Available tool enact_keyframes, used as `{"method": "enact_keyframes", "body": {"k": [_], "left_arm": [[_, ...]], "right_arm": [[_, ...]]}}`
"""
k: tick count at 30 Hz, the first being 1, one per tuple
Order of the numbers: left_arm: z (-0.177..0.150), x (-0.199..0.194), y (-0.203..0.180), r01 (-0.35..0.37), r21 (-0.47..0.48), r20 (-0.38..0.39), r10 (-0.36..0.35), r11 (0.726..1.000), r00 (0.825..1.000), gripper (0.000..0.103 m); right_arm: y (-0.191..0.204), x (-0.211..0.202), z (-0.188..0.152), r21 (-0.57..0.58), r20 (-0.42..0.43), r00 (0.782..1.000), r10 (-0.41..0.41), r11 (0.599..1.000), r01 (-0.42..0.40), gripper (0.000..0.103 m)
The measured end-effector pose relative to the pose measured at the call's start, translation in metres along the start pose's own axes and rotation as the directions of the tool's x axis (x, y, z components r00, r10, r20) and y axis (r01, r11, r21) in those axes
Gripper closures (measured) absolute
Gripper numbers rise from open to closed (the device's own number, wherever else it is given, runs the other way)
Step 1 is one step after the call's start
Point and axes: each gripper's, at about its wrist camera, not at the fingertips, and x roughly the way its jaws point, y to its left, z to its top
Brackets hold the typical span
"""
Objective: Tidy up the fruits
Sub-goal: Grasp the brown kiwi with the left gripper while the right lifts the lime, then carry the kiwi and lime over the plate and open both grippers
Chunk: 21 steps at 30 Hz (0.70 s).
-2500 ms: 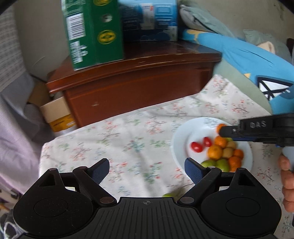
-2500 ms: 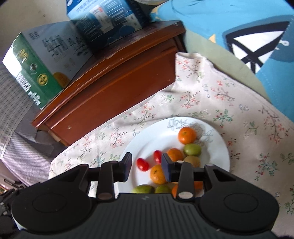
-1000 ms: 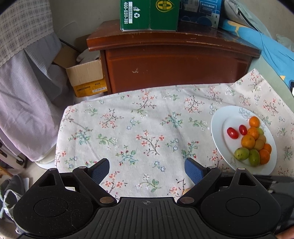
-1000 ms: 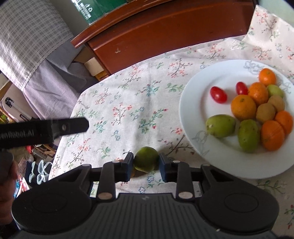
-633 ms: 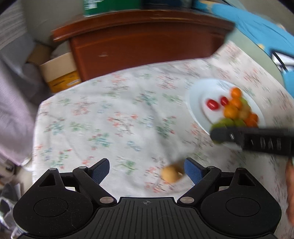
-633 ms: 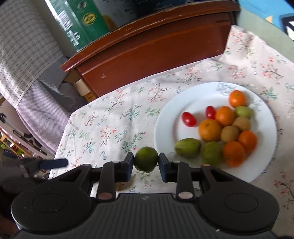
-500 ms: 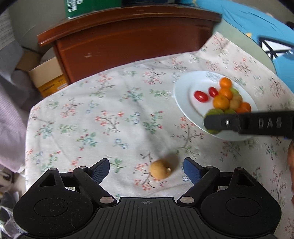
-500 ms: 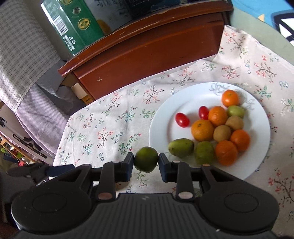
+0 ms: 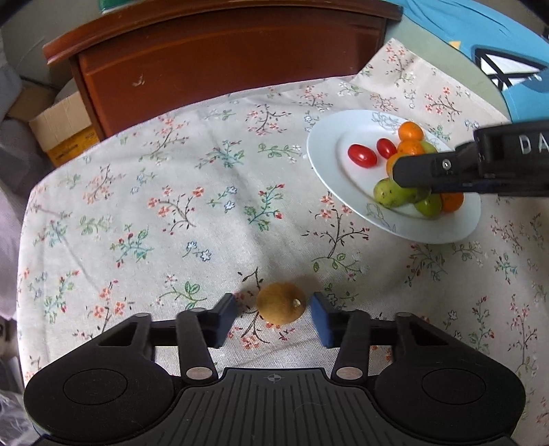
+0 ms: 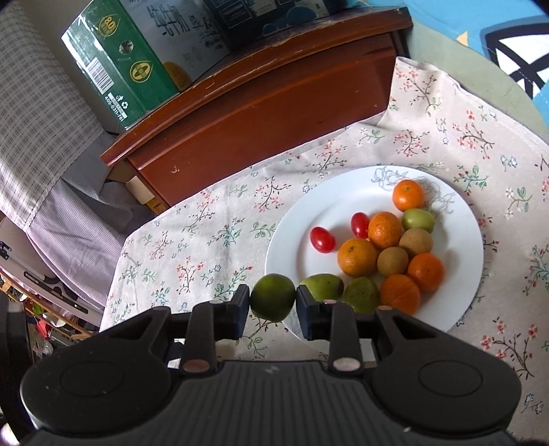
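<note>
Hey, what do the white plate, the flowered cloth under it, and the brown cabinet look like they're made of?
Plate: likely glazed ceramic; glossy white with a faint printed line drawing, though melamine is possible.
Cloth: woven fabric, matte, with soft creases and a floral print.
Cabinet: reddish-brown wood or veneer with a worn varnish; scuffs show along its top edge.

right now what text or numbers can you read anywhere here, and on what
"80": round badge on the green carton.
"400-0311-781": strip by the green carton's barcode, small, so uncertain.
"DA", cut off at the frame edge: side of the right gripper.
Chinese characters on the carton's grey face and the dark box: unreadable.
</note>
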Motion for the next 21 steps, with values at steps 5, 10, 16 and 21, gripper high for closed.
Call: {"method": "enact_keyframes", "body": {"k": [5, 10, 16, 21], "left_arm": [[0.0, -0.002, 0.0, 0.021, -0.009, 0.017, -0.021, 1.0, 1.0, 0.076], [0.009, -0.01, 0.001, 0.033, -0.03, 0.069, -0.03, 0.999, 0.997, 0.076], [0.032, -0.024, 0.005, 0.074, -0.083, 0.175, -0.058, 0.994, 0.983, 0.076], [0.047, -0.033, 0.001, 0.113, -0.104, 0.255, -0.083, 0.988, 0.963, 0.076]], "right_arm": [[-0.002, -0.003, 0.003, 0.007, 0.004, 1.0, -0.004, 1.0, 0.004, 0.073], [-0.01, -0.014, 0.013, 0.034, 0.037, 0.999, -0.008, 0.999, 0.006, 0.073], [-0.03, -0.042, 0.035, 0.095, 0.127, 0.992, -0.026, 0.995, 0.014, 0.073], [-0.043, -0.06, 0.045, 0.13, 0.185, 0.981, -0.051, 0.991, 0.026, 0.073]]}}
